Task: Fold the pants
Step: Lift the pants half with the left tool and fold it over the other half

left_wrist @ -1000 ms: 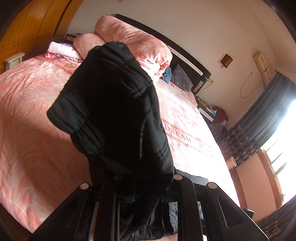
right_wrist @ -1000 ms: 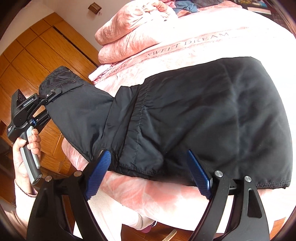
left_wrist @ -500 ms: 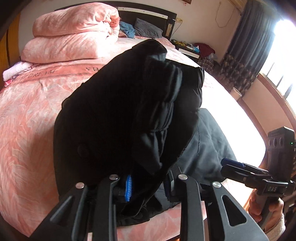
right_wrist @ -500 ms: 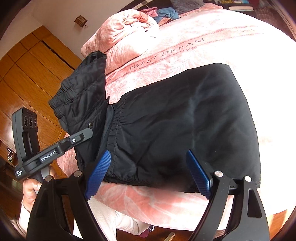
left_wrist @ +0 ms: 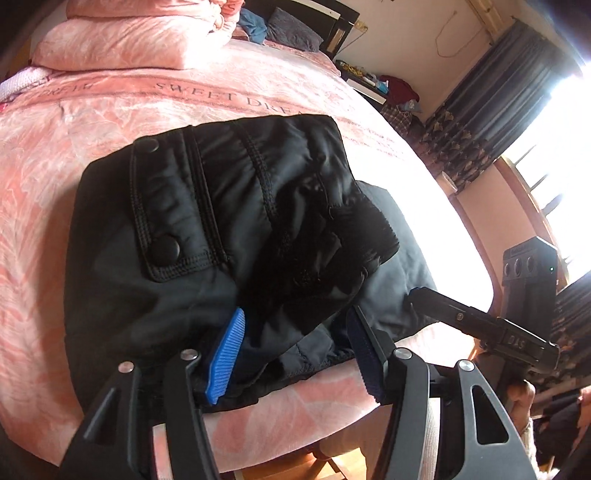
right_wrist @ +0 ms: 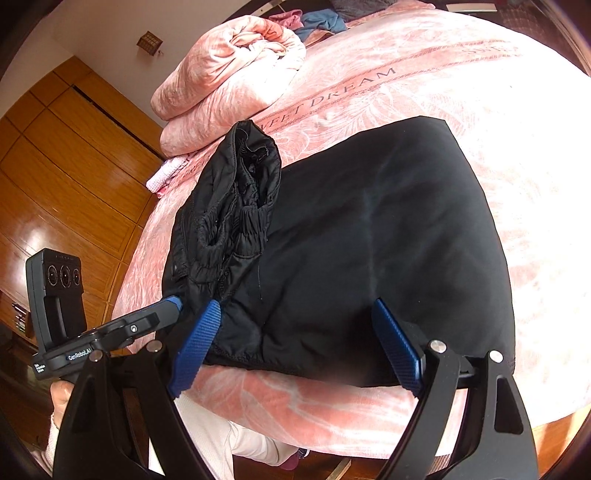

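Note:
Black pants (right_wrist: 369, 240) lie on the pink bed near its front edge. Their waistband end (left_wrist: 221, 206) is folded over onto the rest, with a snap button showing. My left gripper (left_wrist: 295, 350) is open, its blue pads either side of the folded edge at the front; it also shows in the right wrist view (right_wrist: 173, 304), touching the pants' left edge. My right gripper (right_wrist: 299, 343) is open over the front edge of the pants, holding nothing; it shows in the left wrist view (left_wrist: 417, 295) at the right.
Rolled pink quilts (right_wrist: 229, 85) lie at the head of the bed, with a dark headboard (left_wrist: 332, 22) behind. Wooden wardrobe doors (right_wrist: 55, 166) stand to the left. A window with curtains (left_wrist: 480, 110) is at the right. The bed's front edge (right_wrist: 332, 406) is just below the grippers.
My left gripper carried the waistband end over and down onto the pants, then opened and let it go. The right gripper stayed open at the front edge.

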Tool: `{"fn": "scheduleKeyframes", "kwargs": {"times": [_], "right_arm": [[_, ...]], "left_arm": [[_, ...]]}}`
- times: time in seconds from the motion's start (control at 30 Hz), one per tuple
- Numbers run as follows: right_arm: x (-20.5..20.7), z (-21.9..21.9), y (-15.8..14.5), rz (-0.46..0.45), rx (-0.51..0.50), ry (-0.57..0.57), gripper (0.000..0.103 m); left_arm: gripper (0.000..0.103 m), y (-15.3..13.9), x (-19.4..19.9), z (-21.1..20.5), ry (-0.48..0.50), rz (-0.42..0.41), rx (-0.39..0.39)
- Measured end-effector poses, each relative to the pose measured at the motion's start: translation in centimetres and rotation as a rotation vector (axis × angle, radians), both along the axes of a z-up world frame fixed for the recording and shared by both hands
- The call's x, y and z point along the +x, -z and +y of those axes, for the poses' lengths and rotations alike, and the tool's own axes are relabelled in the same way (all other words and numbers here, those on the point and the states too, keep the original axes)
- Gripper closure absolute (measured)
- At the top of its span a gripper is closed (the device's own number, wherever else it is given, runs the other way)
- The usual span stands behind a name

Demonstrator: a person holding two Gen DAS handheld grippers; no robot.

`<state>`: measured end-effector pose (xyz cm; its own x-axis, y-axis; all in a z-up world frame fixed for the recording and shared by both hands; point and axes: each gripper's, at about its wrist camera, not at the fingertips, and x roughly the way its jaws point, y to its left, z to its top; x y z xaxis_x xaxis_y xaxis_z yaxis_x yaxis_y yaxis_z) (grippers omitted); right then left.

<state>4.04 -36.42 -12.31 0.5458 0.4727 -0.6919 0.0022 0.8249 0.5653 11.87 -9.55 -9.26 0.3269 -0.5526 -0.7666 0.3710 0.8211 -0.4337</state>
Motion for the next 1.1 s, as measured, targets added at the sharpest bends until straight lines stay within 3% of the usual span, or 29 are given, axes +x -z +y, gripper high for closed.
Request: {"fn": "scheduleKeyframes", "kwargs": {"times": [0.1,0.23,0.43,0.7,0.73,0.77,0.8,0.97,1.1], "right_arm": [[0.0,0.2,-0.8,-0.023,0.004,-0.004,0.018],[1.5,1.3,-2.4,-0.053,0.035,-0.042,0.01],[5.3,3.8,-2.0,-0.002,-0.011,-0.09,0.009],[8.2,6.3,0.6,0.049,-0.045,-0.089,0.009],[8.5,6.8,0.9,0.046,-0.064,-0.093,0.024],[8.7,7.1,1.2,0.046,-0.074,-0.107,0.053],[8.9,7.3,1.7,0.062,-0.053,-0.123,0.058],[8.3,6.7,1.6,0.047,-0.009,-0.11,0.07],[7.5,7.4,1.0,0.02,-0.087,-0.108,0.07]], "left_arm": [[0.045,-1.2,-0.2,3.0,-0.068,-0.023,-0.036],[0.041,-0.3,0.5,6.0,-0.159,-0.049,0.075],[0.041,2.2,1.3,6.7,-0.179,-0.039,0.146],[0.036,3.7,0.5,4.8,-0.167,-0.029,0.145],[0.036,3.8,0.6,4.9,-0.167,-0.025,0.141],[0.036,4.0,0.7,4.9,-0.168,-0.023,0.138],[0.035,4.1,0.8,5.0,-0.168,-0.022,0.134],[0.034,3.9,0.7,5.6,-0.188,-0.009,0.132],[0.027,3.2,0.3,7.0,-0.246,-0.038,0.159]]}}
